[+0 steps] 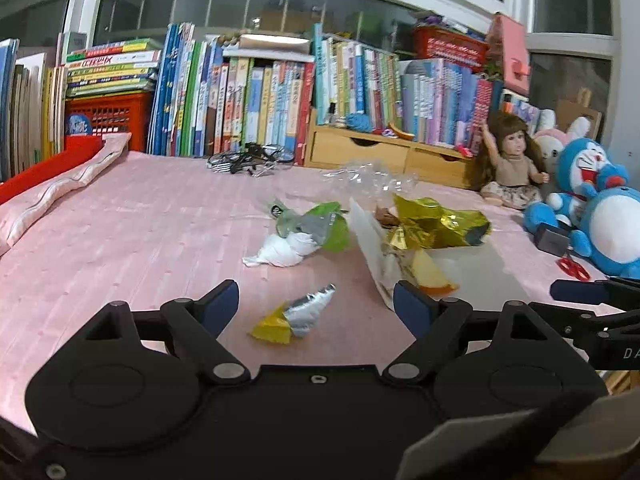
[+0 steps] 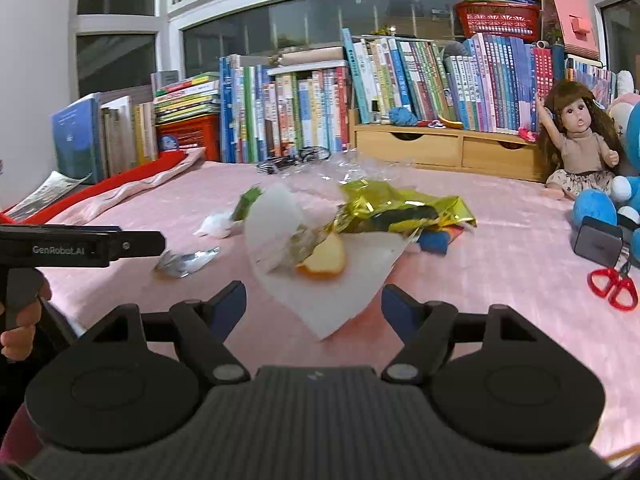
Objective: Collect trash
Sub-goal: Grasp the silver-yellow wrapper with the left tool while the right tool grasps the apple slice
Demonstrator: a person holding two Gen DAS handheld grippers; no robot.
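The left hand-held gripper, jaws spread and empty, is best lowered squarely over the yellow-silver wrapper at twelve o'clock, then closed on its crumpled middle.

The right gripper hangs with jaws wide apart over a pink bedspread, just short of a white paper sheet bearing an apple slice and a crumpled gold wrapper. Red-handled scissors lie near a doll.
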